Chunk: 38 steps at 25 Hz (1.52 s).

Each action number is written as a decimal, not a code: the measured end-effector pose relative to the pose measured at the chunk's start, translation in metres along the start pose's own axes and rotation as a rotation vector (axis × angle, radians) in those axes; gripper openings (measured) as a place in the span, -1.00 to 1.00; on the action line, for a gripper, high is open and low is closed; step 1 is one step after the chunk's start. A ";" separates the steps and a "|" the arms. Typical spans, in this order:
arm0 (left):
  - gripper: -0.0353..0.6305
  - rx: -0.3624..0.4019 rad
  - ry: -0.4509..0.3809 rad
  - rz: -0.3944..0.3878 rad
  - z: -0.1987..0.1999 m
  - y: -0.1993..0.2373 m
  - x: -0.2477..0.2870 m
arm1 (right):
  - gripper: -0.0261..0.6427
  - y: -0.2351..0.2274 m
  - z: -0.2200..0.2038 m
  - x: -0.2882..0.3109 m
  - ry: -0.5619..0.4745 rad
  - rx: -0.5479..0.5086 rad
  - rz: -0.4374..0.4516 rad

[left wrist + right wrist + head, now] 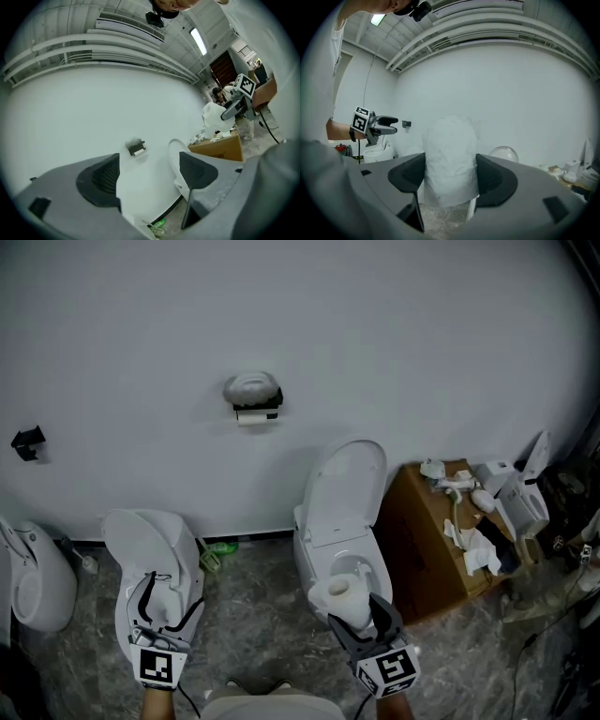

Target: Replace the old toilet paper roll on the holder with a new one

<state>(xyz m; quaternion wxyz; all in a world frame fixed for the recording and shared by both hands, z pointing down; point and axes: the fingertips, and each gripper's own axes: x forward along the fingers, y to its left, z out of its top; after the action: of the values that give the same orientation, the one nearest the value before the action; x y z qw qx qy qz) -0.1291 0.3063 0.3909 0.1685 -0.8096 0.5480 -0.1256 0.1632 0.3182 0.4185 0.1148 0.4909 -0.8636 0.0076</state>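
On the white wall hangs the paper holder point(253, 390) with a thin old roll point(251, 415) under its cover; the left gripper view shows the holder point(136, 146) far ahead. My left gripper point(165, 604) is low at the left with its jaws open point(147, 176) and nothing between them. My right gripper point(361, 617) is low at the right, shut on a full new toilet paper roll point(339, 594). In the right gripper view the roll point(451, 157) stands upright between both pads of the gripper point(450, 177).
A white toilet point(342, 507) with raised lid stands behind the right gripper, another toilet point(150, 554) under the left one. A cardboard box point(422, 554) with white parts and tissue sits at the right. A black hook point(28, 442) is on the wall, a green bottle point(221, 547) on the floor.
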 end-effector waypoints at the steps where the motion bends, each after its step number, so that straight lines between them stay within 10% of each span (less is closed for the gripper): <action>1: 0.25 -0.014 0.008 0.006 0.001 -0.001 0.001 | 0.02 -0.004 -0.003 0.000 0.002 0.006 0.002; 12: 0.26 0.079 0.045 0.000 -0.009 -0.003 0.030 | 0.02 -0.018 -0.006 0.032 -0.001 0.004 0.047; 24: 0.26 0.027 -0.007 -0.061 -0.062 0.077 0.164 | 0.02 -0.049 0.009 0.180 0.068 0.000 -0.022; 31: 0.26 -0.167 -0.023 -0.085 -0.100 0.145 0.245 | 0.02 -0.061 0.063 0.288 0.081 -0.051 -0.064; 38: 0.26 -0.087 -0.054 -0.165 -0.106 0.161 0.310 | 0.02 -0.083 0.067 0.336 0.109 -0.027 -0.105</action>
<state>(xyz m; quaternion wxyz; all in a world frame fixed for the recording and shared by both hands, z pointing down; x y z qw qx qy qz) -0.1920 -0.0509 0.4273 0.1368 -0.8617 0.4797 -0.0931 0.0553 -0.0173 0.4141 0.1686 0.5327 -0.8291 0.0167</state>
